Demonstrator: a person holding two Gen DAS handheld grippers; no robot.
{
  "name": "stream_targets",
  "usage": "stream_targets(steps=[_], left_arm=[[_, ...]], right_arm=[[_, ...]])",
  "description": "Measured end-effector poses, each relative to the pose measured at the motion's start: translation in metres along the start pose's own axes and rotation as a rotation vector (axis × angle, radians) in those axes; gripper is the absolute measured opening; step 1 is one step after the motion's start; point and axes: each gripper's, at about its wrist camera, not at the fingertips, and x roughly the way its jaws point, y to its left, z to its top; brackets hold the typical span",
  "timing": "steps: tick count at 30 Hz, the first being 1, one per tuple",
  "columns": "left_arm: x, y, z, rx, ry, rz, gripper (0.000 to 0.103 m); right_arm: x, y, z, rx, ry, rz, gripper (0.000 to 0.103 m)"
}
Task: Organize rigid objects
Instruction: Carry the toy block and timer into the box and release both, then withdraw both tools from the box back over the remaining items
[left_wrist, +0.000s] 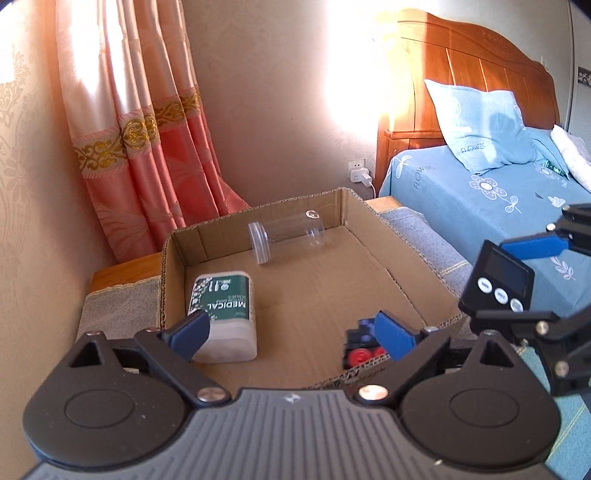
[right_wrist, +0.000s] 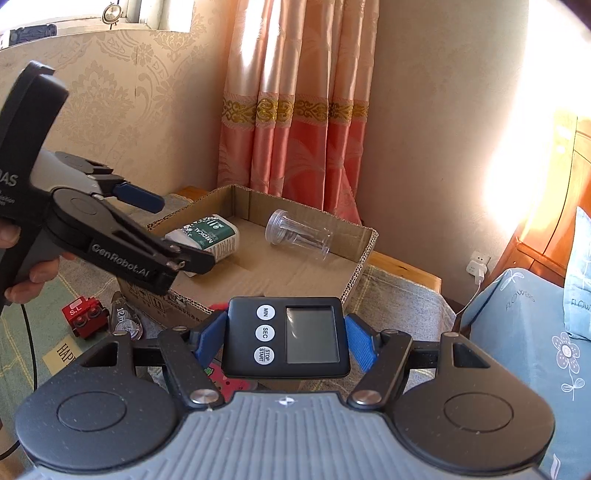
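An open cardboard box (left_wrist: 258, 214) (right_wrist: 369, 240) holds a clear plastic jar (left_wrist: 288, 236) (right_wrist: 299, 230) lying on its side and a white-green "MEDICAL" swab box (left_wrist: 225, 314) (right_wrist: 207, 234). My left gripper (left_wrist: 293, 334) (right_wrist: 166, 229) hangs open over the box's near left part; its left finger (left_wrist: 192, 332) is beside the swab box, and nothing is between the pads. My right gripper (right_wrist: 286, 338) is shut on a black digital timer (right_wrist: 288, 336) (left_wrist: 498, 280), held above the box's near right corner. A red toy (left_wrist: 364, 350) shows at the box's front edge, partly hidden.
Outside the box on the green mat lie a red toy block (right_wrist: 85, 317) and a correction tape (right_wrist: 125, 317). A bed with blue bedding (left_wrist: 480, 192) stands to the right, a pink curtain (left_wrist: 147, 147) behind. A hand (right_wrist: 33, 273) holds the left gripper.
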Motion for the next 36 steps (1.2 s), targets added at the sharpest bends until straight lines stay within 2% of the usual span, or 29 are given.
stream_targets(steps=[3, 9, 13, 23, 24, 25, 28, 36], left_arm=[[-0.016, 0.001, -0.017, -0.022, 0.008, 0.027, 0.099], [-0.042, 0.0, -0.046, -0.057, 0.019, 0.067, 0.099], [-0.055, -0.001, -0.057, -0.054, 0.013, 0.073, 0.099], [-0.069, 0.014, -0.077, -0.094, 0.024, 0.083, 0.099], [-0.07, 0.015, -0.078, -0.099, 0.023, 0.082, 0.1], [-0.072, 0.017, -0.081, -0.106, 0.024, 0.084, 0.099], [-0.075, 0.021, -0.083, -0.116, 0.021, 0.095, 0.099], [-0.081, 0.03, -0.088, -0.141, 0.014, 0.105, 0.1]], right_arm=[[0.009, -0.002, 0.009, 0.009, 0.004, 0.015, 0.074], [0.038, -0.004, 0.037, 0.015, 0.042, 0.041, 0.074], [0.068, -0.001, 0.059, -0.005, 0.074, 0.025, 0.074], [0.14, -0.006, 0.095, 0.058, 0.146, -0.015, 0.074], [0.141, -0.006, 0.096, 0.067, 0.137, -0.023, 0.075], [0.143, -0.005, 0.098, 0.078, 0.138, -0.038, 0.084], [0.136, -0.005, 0.102, 0.104, 0.104, -0.046, 0.101], [0.104, 0.005, 0.099, 0.097, 0.075, -0.065, 0.103]])
